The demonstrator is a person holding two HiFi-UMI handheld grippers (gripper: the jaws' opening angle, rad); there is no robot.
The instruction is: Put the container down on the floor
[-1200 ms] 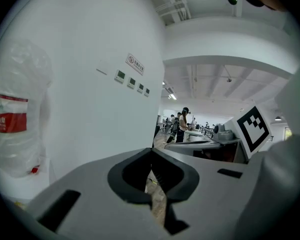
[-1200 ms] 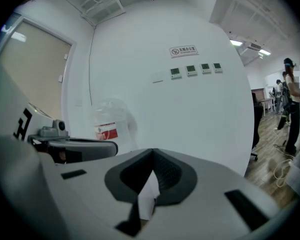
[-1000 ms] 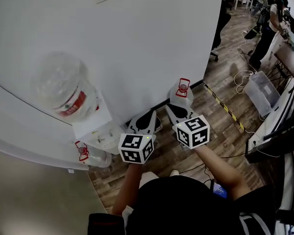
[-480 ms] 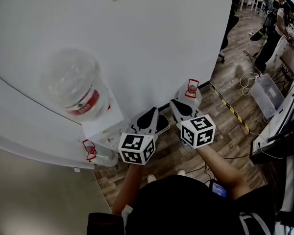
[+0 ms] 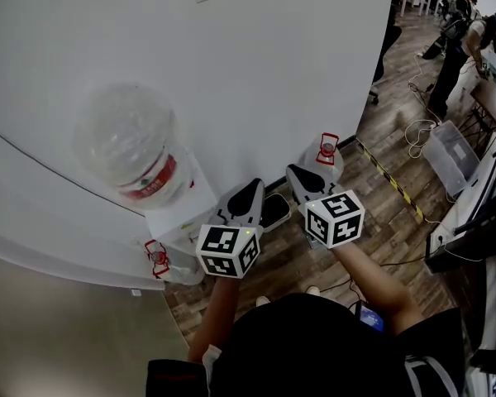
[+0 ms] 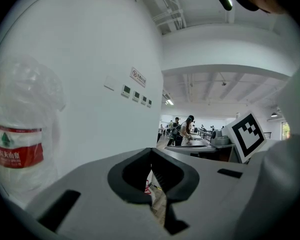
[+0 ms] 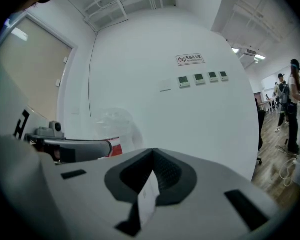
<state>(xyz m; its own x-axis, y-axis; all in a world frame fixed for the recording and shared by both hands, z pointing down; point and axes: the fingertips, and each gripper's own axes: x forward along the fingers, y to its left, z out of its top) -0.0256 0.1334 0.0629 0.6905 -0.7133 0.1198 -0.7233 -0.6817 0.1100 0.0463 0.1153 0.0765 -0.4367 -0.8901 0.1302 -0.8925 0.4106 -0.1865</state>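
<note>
A clear water container [image 5: 326, 160] with a red-handled cap stands upright on the wood floor against the white wall. My right gripper [image 5: 294, 173] hangs just short of it on its near left, shut and holding nothing. My left gripper [image 5: 255, 187] is beside it, further left, also shut and holding nothing. A second container [image 5: 172, 265] with a red cap stands on the floor at the foot of the dispenser. In the left gripper view the jaws [image 6: 151, 154] meet at their tips. The right gripper view shows its jaws [image 7: 152, 154] closed the same way.
A white water dispenser [image 5: 180, 217] carries an upturned bottle [image 5: 134, 149] with a red label, left of the grippers. A yellow-black floor strip [image 5: 386, 185], cables and a clear plastic box [image 5: 448, 157] lie to the right. People stand far back right.
The head view has shifted, so dispenser and containers sit slightly right of where they were. Both grippers stay shut and empty, in about the same pose by the wall.
</note>
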